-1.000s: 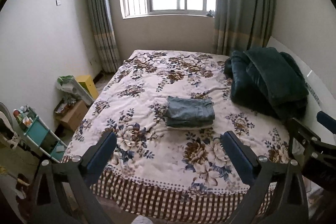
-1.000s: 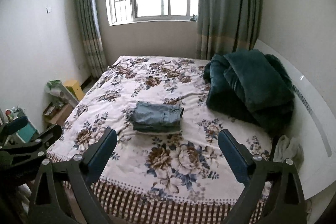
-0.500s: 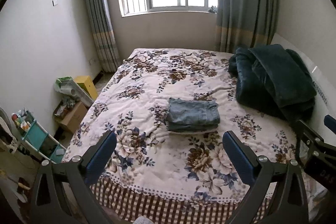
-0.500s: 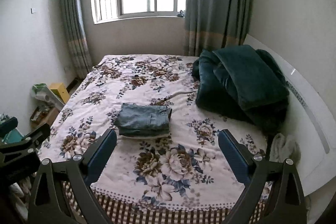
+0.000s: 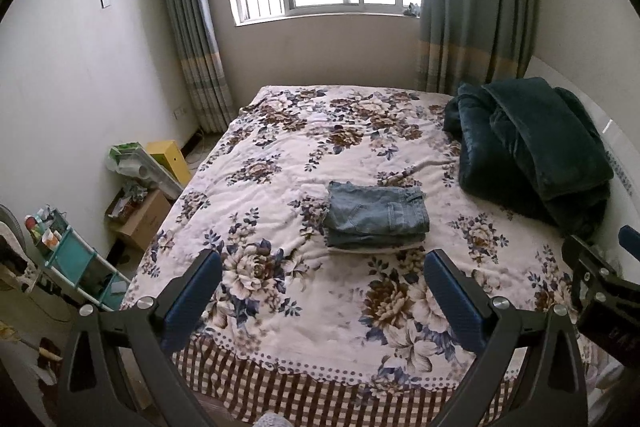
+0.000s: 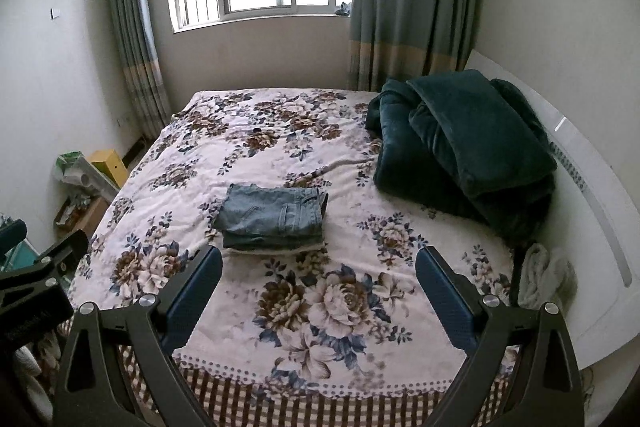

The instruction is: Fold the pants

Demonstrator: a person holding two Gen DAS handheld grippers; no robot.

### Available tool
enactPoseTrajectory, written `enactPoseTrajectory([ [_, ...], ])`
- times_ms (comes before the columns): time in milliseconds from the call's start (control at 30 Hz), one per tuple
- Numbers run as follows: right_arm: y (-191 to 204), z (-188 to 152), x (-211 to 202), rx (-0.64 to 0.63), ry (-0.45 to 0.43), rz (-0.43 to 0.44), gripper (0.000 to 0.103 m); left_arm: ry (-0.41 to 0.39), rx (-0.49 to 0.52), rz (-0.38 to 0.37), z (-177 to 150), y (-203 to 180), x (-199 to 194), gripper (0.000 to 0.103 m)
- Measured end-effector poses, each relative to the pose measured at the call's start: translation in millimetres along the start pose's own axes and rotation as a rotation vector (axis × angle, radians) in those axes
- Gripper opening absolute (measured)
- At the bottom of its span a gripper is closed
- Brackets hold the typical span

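No text, label or number can be read with certainty. The other gripper's body (image 5: 612,323), to the right of the jaws in the left wrist view, carries pale characters, but they are too blurred to read.

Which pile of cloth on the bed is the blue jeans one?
The small folded jeans in the middle of the bed; the dark green blanket is the bigger heap by the headboard.

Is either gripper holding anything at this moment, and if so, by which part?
Nothing is held. The left gripper and right gripper are both open and off the bed; the folded jeans lie untouched on it.
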State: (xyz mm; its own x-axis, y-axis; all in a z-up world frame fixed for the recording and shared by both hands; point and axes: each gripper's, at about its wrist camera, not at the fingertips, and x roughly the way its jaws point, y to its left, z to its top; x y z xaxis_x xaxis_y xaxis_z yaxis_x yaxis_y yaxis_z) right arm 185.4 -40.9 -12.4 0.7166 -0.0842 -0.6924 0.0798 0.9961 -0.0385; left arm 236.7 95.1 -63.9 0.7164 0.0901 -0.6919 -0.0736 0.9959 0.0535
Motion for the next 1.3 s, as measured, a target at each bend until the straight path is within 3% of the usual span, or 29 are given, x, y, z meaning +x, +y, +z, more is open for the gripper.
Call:
enactPoseTrajectory([
  [1300,3,-18,-3,0.040,0.017,0.014,0.102,-0.031,0.011,0.010,-2,3,-5,0.103],
])
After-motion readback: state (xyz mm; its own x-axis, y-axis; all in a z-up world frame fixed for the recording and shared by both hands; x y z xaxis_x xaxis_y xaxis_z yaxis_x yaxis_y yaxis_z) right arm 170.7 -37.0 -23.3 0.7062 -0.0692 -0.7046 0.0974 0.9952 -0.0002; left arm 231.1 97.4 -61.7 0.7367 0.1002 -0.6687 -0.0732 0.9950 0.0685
